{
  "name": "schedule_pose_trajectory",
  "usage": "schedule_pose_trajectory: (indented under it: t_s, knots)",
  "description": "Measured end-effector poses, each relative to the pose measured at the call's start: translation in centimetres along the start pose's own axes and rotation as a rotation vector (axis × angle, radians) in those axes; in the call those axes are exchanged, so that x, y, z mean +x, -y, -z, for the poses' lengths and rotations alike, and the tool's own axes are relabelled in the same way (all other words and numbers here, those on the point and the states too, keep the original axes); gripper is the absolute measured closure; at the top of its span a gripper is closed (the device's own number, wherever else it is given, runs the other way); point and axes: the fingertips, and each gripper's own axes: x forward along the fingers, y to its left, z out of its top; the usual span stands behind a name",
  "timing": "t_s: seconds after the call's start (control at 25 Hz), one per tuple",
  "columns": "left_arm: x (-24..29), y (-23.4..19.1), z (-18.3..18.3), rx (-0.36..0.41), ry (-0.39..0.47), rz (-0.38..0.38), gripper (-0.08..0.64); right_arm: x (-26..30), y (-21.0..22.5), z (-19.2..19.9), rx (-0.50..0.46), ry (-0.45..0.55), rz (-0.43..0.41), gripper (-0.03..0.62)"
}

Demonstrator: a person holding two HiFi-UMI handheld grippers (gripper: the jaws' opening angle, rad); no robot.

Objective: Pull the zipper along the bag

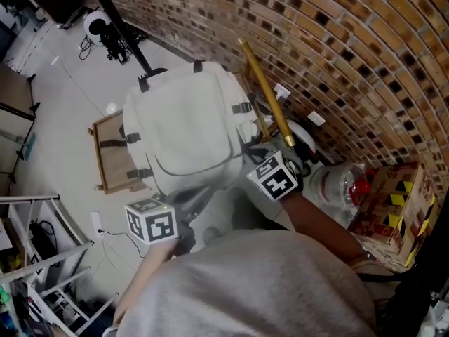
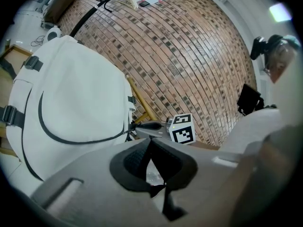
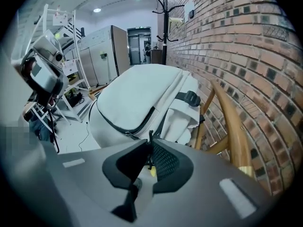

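two grippers sit at the near end of the white bag (image 1: pixel 186 125), which rests against a wooden frame (image 3: pixel 232 122) beside the brick wall (image 3: pixel 246 41). the right gripper (image 3: pixel 150 143) has its jaws all but together, pinched on a thin dark zipper pull (image 3: pixel 150 136) that pokes up between the tips. the left gripper (image 2: pixel 150 143) has its tips meeting too. nothing can be made out between them, and whether it touches the bag cannot be told.

the step in hand looks like the pull itself. to do it well, the right gripper should draw the tab along the line of the dark zipper track (image 3: pixel 166 113) rather than away from the cloth. otherwise the slider may jam or the thin tab may slip from the pads. a slow, even pull suits soft fabric that buckles easily. the left gripper would help by bracing the bag, which seems free to slide.

from the right gripper the bag's body spreads from 10 to 1 o'clock, with the track running up toward 12 and the frame at 3 o'clock. in the head view the left gripper is at the bag's 7 o'clock corner and the right one at its 4 o'clock side.
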Motion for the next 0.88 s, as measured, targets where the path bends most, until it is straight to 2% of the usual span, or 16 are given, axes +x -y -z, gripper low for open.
schedule_pose_trajectory:
  t_s: [0.44, 0.88]
  knots:
    - [-0.9, -1.6, -1.6, -0.035, 0.047, -0.015, 0.56, 1.0, 2.5, -1.6, 0.055, -0.017, 0.027, 0.56]
    - [-0.7, -2.7, -3.2, -0.056, 0.073, -0.033, 0.56, 1.8, 4.4, -4.1, 0.048, 0.006, 0.02, 0.56]
